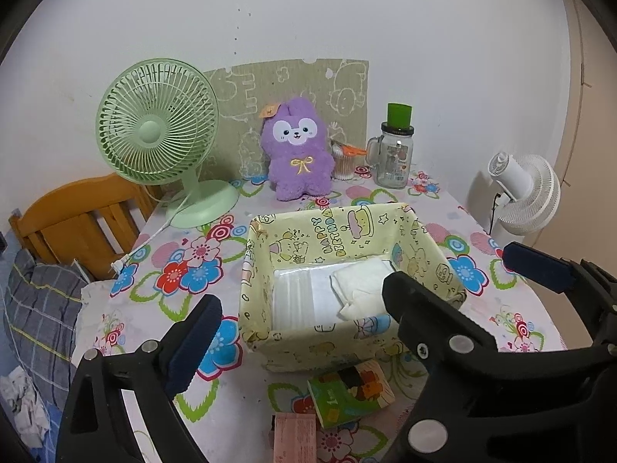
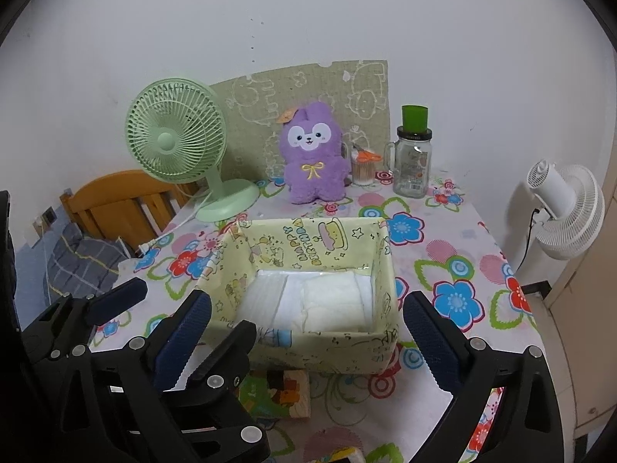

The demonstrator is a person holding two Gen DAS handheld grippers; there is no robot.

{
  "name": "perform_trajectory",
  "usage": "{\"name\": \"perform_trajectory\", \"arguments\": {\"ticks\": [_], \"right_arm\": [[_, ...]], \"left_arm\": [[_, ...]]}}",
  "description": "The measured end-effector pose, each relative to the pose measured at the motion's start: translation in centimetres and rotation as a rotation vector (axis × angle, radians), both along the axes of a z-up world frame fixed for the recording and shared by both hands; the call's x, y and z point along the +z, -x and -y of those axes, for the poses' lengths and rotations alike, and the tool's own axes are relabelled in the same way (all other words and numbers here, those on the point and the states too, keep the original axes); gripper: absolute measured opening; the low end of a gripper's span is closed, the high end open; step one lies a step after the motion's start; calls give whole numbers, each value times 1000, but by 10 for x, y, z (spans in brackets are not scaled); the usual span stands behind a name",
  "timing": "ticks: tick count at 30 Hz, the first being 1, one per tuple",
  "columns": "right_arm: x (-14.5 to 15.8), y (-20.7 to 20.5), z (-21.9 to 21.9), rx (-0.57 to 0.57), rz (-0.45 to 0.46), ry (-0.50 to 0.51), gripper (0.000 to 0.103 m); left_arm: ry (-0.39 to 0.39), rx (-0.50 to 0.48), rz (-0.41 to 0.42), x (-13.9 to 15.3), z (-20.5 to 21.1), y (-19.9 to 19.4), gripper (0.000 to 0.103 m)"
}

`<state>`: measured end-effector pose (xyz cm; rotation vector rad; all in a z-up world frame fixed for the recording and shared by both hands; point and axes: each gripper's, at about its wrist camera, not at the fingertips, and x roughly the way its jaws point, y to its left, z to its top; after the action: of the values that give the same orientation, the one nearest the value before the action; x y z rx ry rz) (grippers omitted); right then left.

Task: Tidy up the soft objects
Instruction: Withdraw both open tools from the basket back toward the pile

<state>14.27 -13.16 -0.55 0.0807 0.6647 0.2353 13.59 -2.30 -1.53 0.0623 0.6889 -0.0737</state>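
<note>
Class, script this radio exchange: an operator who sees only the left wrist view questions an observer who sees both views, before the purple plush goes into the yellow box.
Operator: Is the right hand-held gripper free?
Observer: Yes, it is open and empty, and hovers just before the yellow box.
Operator: What lies to the right, where a finger blocks my view?
Observer: A small black object sits at the right edge of the table; I cannot tell what it is.
</note>
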Motion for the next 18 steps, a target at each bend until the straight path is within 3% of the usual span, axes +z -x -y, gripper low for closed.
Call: {"name": "perform_trajectory", "arguments": {"ticks": [18], "right_arm": [[8,45,4,-1,64,7,101]], "left_arm": [[21,-13,32,4,3,38,97]]}}
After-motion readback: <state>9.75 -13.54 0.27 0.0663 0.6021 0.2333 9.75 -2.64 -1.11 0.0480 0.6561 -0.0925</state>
